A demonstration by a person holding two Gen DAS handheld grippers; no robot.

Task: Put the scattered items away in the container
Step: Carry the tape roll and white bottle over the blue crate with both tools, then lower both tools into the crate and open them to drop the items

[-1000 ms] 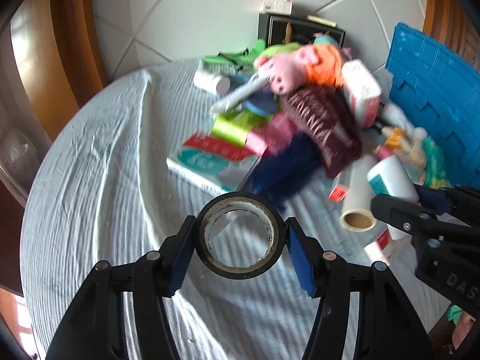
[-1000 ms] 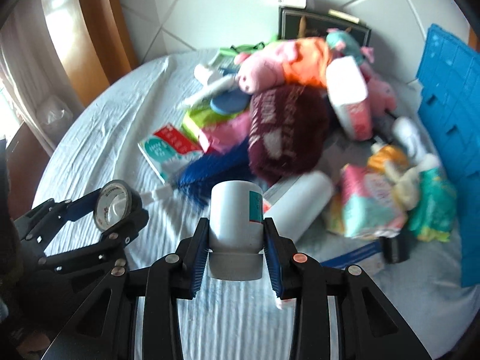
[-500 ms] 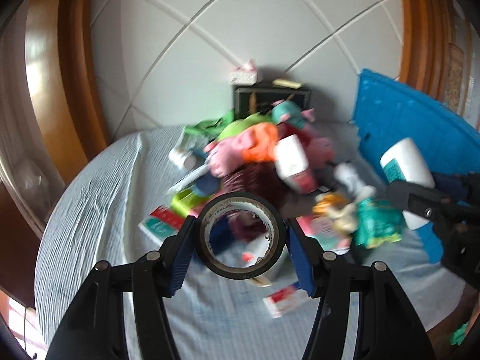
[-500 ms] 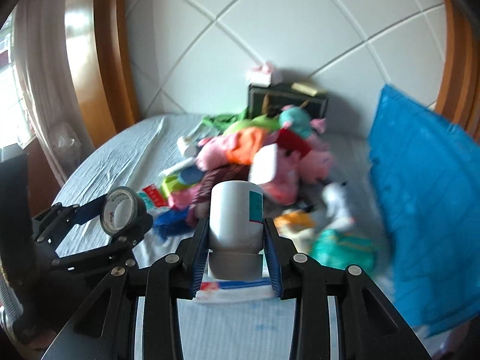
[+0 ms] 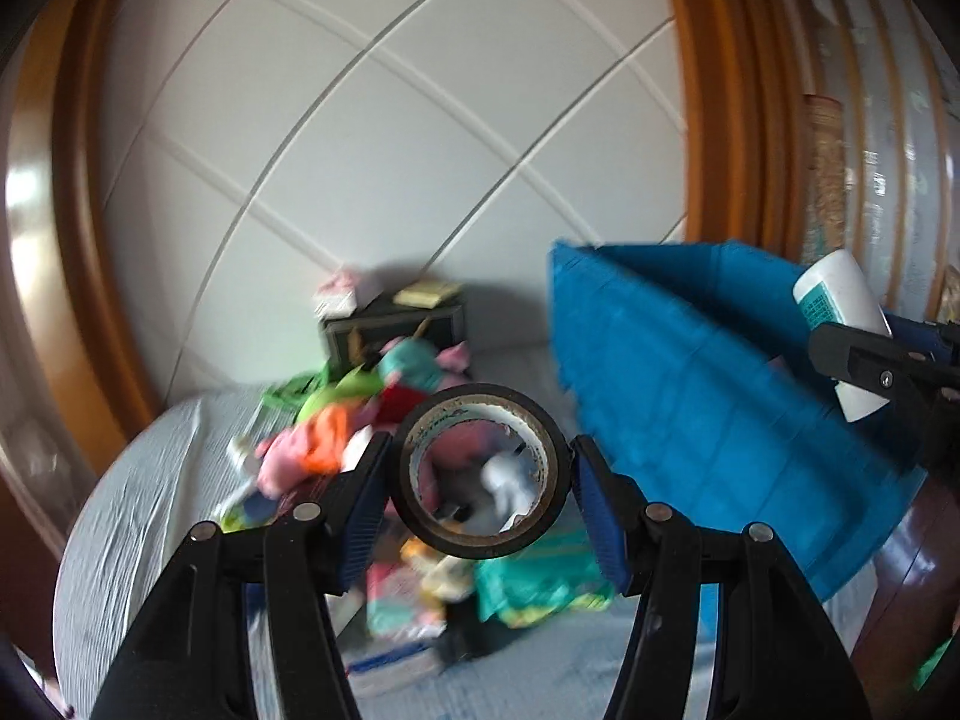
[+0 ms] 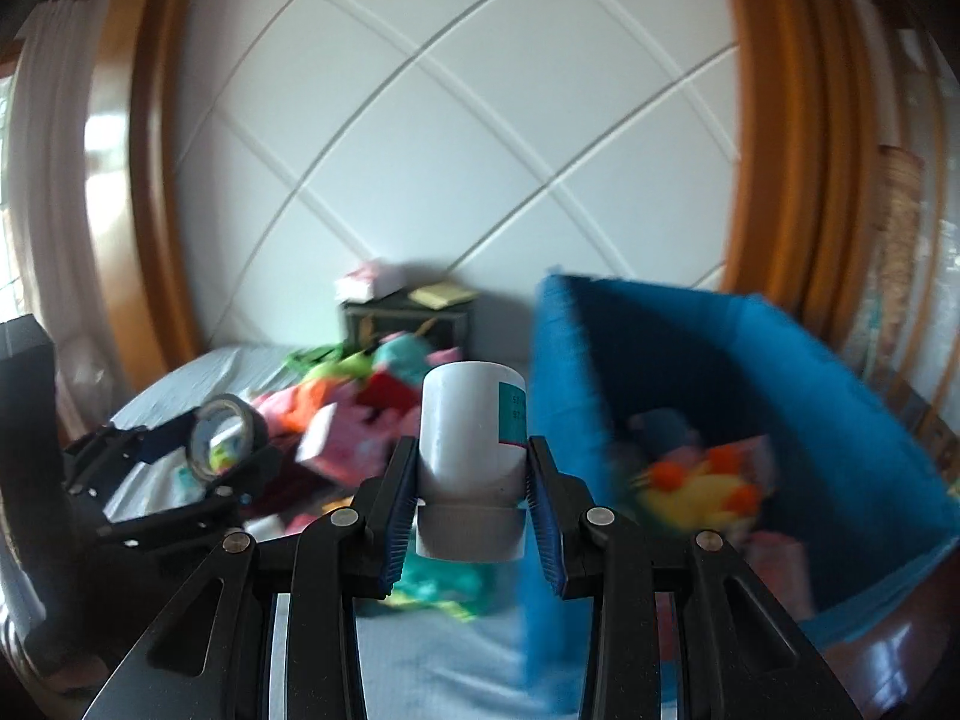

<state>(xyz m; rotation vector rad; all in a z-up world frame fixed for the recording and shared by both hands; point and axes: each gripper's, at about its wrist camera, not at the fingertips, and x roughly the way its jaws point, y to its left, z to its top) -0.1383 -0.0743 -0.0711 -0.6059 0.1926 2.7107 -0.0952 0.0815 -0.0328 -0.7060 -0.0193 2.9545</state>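
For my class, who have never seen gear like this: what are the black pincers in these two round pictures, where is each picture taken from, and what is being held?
A person holds a two-finger gripper in each hand, each with a wide-angle camera looking along its fingers. One picture is from the left gripper, shut on a roll of tape. The other is from the right gripper, shut on a white bottle. Beyond them, toys and packets lie heaped on a cloth-covered table, beside a blue container already holding some items.
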